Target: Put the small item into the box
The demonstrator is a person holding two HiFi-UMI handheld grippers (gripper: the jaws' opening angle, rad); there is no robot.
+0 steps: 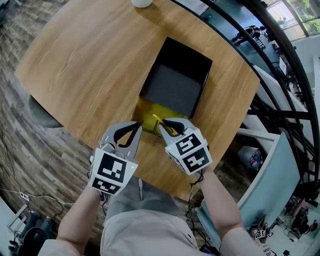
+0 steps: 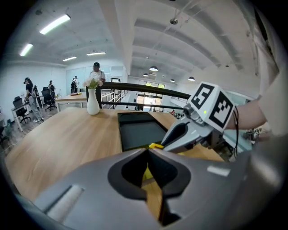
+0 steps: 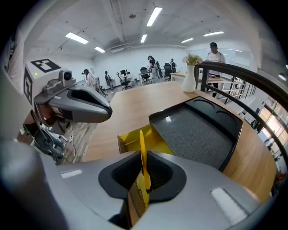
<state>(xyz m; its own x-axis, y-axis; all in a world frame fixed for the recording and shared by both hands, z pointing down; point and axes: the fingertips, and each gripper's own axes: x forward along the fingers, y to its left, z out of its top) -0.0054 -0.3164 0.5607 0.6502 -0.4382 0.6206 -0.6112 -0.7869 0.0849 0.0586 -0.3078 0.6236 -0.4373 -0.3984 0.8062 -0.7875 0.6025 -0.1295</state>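
A black shallow box (image 1: 176, 80) lies open on the wooden table (image 1: 90, 60). A yellow carton (image 1: 145, 112) sticks out from under its near edge. My right gripper (image 1: 167, 125) is shut on a thin yellow flap (image 3: 142, 143) that stands upright at the carton's near side; the flap (image 1: 161, 121) also shows in the head view. My left gripper (image 1: 135, 127) hovers just left of the carton, jaws shut with nothing between them. From the left gripper view, the right gripper (image 2: 165, 143) meets the yellow flap (image 2: 155, 146) before the black box (image 2: 141, 130). No separate small item shows.
A white vase (image 1: 141, 2) stands at the table's far edge, also seen as the vase (image 2: 92, 102) and the vase (image 3: 189, 78). A black railing (image 1: 280, 75) curves along the table's right side. The table's near edge (image 1: 150, 185) runs just under both grippers.
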